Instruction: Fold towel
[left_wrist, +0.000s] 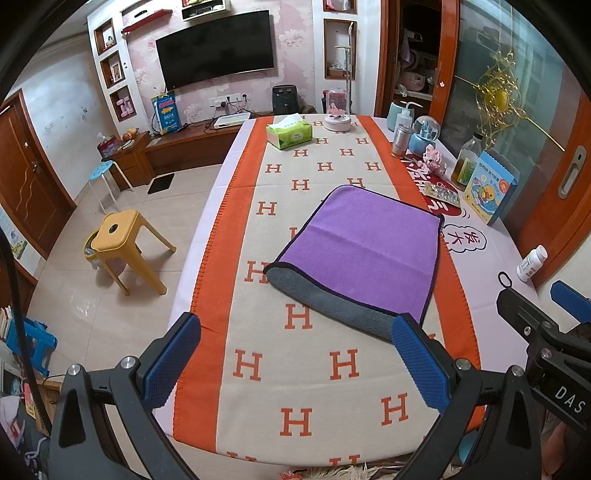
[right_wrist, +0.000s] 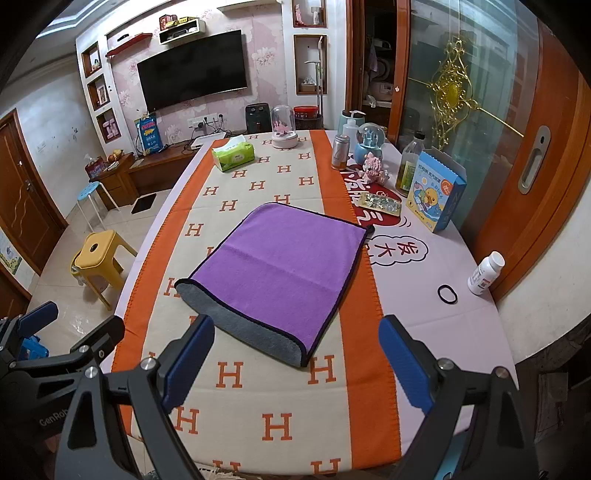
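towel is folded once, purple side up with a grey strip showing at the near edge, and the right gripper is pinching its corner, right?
Not quite: the right gripper is open and clear of the towel, as the right wrist view shows. The rest holds: purple side up, grey strip at the near edge.

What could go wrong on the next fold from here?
1. The towel lies skewed, its purple layer short of the grey edge; another fold may compound the misalignment.
2. Both the left gripper and right gripper are open and off the cloth; a pinch could also catch the table runner.
3. A wide sweep could hit the pill bottle.
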